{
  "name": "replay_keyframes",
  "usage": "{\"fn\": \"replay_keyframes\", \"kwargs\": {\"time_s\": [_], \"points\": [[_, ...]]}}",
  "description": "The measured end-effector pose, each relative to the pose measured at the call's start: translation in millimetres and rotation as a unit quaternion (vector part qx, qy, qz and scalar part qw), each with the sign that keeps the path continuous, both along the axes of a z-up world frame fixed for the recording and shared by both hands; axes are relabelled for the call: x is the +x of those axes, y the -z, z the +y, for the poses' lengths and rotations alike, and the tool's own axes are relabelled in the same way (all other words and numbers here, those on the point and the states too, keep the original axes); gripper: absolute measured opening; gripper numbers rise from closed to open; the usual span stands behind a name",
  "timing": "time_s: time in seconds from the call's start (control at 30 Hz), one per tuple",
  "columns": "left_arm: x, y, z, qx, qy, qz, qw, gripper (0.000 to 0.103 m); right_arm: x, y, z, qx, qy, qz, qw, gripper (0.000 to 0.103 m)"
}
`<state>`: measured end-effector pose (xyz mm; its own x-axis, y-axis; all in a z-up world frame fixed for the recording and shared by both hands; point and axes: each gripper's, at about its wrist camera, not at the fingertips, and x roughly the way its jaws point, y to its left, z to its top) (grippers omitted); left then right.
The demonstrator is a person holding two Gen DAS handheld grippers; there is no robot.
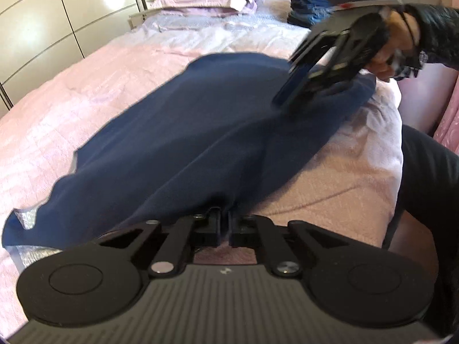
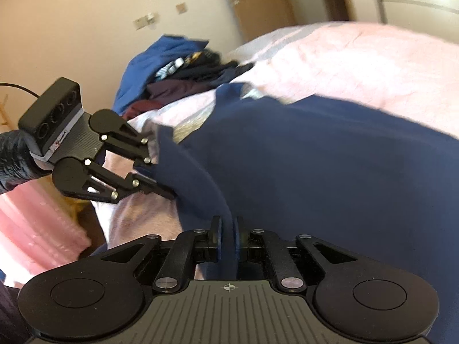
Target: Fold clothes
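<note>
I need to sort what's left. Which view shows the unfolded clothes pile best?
The right wrist view: the clothes pile lies heaped at the bed's far edge, with blue, dark and maroon pieces visible. The left wrist view shows no such heap, only a neat blue stack, partly hidden.

Bed w/ pale pink textured cover (image 1: pixel 94 86): dark navy fabric garment (image 1: pixel 178 132) spread flat across it, jumbled multicolour clothes pile (image 2: pixel 178 77) at far edge.

The navy garment (image 1: pixel 178 132) is soft, matt cloth, smooth-faced. The pink bedspread (image 1: pixel 86 91) under it looks a nubbly, textured fabric. Both grippers, left (image 1: pixel 224 223) and right (image 2: pixel 228 235), are matt black plastic with shiny metal pins. The wardrobe doors (image 1: pixel 43 23) are glossy.
</note>
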<state>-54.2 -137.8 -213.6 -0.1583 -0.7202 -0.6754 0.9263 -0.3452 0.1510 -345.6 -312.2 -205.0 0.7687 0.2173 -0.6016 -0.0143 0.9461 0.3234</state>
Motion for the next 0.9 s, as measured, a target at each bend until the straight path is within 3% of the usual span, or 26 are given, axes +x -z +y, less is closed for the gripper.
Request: {"fn": "replay_keyframes", "kwargs": {"time_s": [0.03,0.07,0.1,0.3,0.43,0.63,0.9], "points": [[1,-2,0,-0.001,-0.003,0.003,1.0,0.002,-15,-6,-2,-0.01,0.017,-0.006,1.0,0.05],[3,-3,0,-0.002,-0.006,0.006,1.0,0.002,-34,-12,-6,-0.022,0.039,-0.012,0.999,0.062],[4,-5,1,-0.003,-0.009,0.009,0.9999,0.002,-54,-19,-10,-0.033,0.06,-0.018,0.997,0.066],[14,-27,-1,-0.019,-0.022,0.031,0.9991,0.002,-188,-37,-6,-0.133,0.187,0.013,0.973,0.066],[12,-34,-4,-0.022,-0.024,0.023,0.9992,0.002,-252,-19,4,-0.098,0.24,0.04,0.965,0.066],[8,-27,-5,-0.003,-0.027,0.014,0.9995,0.002,-273,18,10,-0.023,0.252,0.012,0.967,0.066],[6,-8,12,0.031,-0.034,0.012,0.9989,0.002,-240,42,-12,-0.007,0.204,-0.021,0.979,0.066]]}}
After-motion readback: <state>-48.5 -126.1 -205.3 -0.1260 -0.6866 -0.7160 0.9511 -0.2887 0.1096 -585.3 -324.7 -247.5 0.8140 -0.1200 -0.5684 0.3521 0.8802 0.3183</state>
